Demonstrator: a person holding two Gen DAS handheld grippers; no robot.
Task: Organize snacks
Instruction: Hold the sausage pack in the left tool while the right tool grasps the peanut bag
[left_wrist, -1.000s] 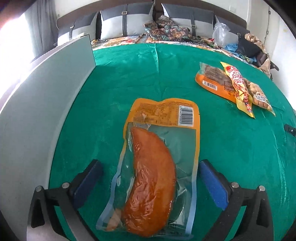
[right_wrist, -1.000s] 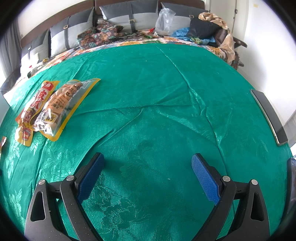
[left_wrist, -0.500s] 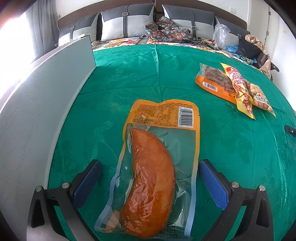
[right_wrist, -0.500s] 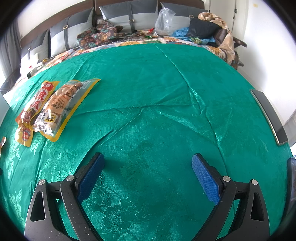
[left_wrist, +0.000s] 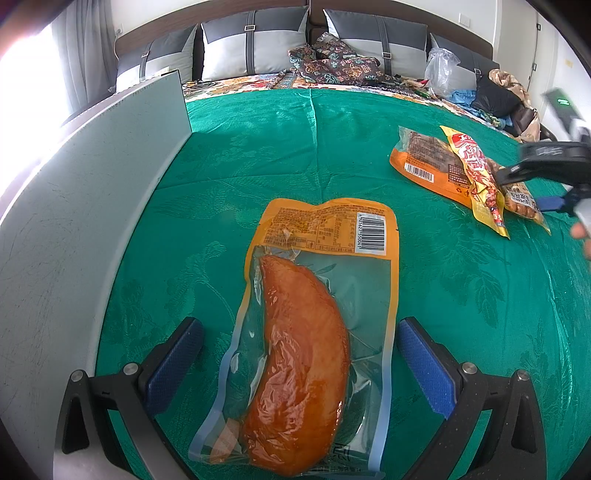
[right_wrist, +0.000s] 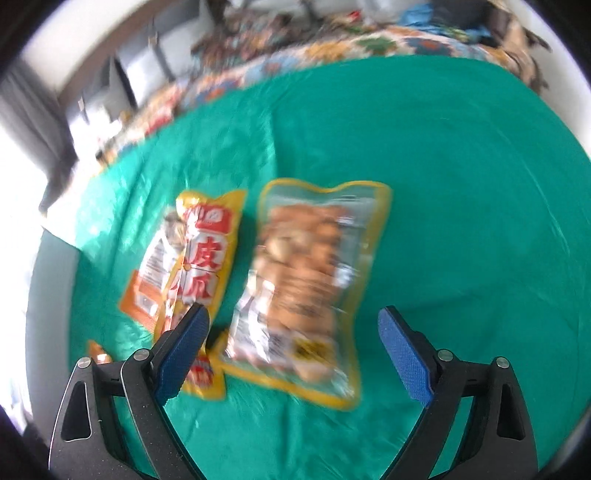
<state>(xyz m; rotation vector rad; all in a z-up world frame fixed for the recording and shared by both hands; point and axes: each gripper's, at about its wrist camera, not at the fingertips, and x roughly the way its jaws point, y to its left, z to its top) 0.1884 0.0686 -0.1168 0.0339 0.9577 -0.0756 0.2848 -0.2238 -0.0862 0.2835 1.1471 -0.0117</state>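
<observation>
A vacuum pack with an orange chicken leg (left_wrist: 306, 347) lies on the green cloth (left_wrist: 258, 162) between the fingers of my open left gripper (left_wrist: 299, 365). Three more snack packs lie at the right: an orange pack (left_wrist: 424, 162), a yellow and red pack (left_wrist: 476, 177), and a clear yellow-edged pack (right_wrist: 306, 291). My right gripper (right_wrist: 295, 350) is open right over the yellow-edged pack, its left finger beside the yellow and red pack (right_wrist: 203, 266). The right gripper also shows in the left wrist view (left_wrist: 546, 177).
A grey board (left_wrist: 74, 221) stands along the left edge of the cloth. Pillows (left_wrist: 255, 48) and patterned bedding line the back. A plastic bag (left_wrist: 441, 70) and dark bags (left_wrist: 495, 96) sit at the back right.
My right gripper has swung left to the three packs and now hovers over the yellow-edged one; its view is blurred by motion. The left gripper has barely moved.
</observation>
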